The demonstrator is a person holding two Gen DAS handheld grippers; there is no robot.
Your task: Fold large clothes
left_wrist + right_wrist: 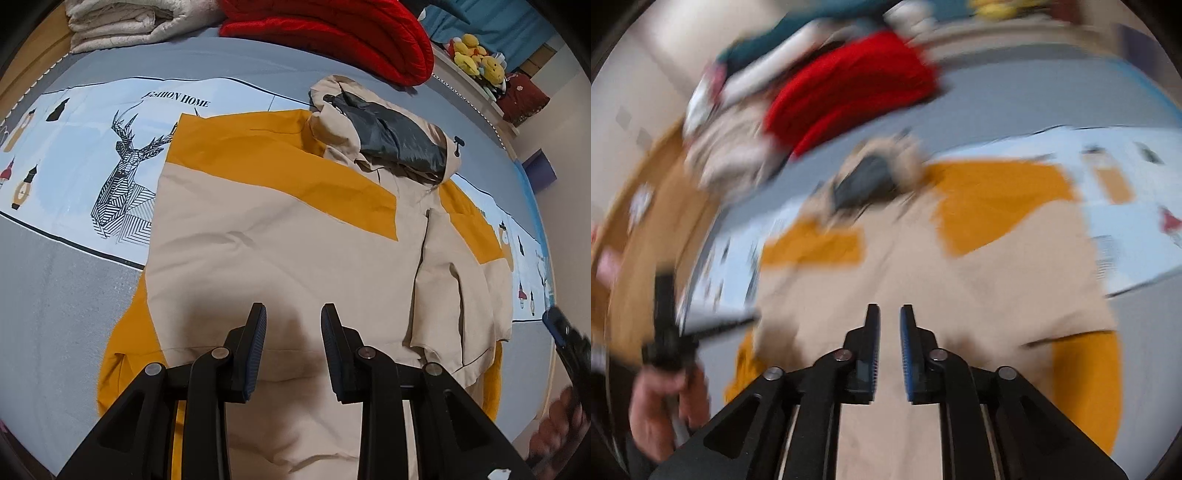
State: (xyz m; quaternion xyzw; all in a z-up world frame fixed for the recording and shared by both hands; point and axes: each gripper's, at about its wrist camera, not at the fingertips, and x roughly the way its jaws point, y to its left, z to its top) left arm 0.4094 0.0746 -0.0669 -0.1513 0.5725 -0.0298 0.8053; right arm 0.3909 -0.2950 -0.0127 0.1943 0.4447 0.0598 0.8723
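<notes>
A large beige and mustard-yellow jacket (288, 229) lies spread flat on the bed, with its hood (388, 136) and dark grey lining at the far end. My left gripper (293, 310) hangs above the jacket's lower beige panel, open, with nothing between its fingers. In the blurred right wrist view the same jacket (960, 277) fills the middle, with the hood (871, 181) beyond it. My right gripper (890, 310) stands over the beige cloth, its jaws a narrow gap apart with nothing in them. A person's hand (665, 406) holding the other tool shows at the left.
The bed has a grey sheet (55, 288) with a light blue deer-print band. A red quilt (332, 29) and a folded cream blanket (110, 26) lie at the far edge. Yellow plush toys (476, 55) sit on a ledge at the back right.
</notes>
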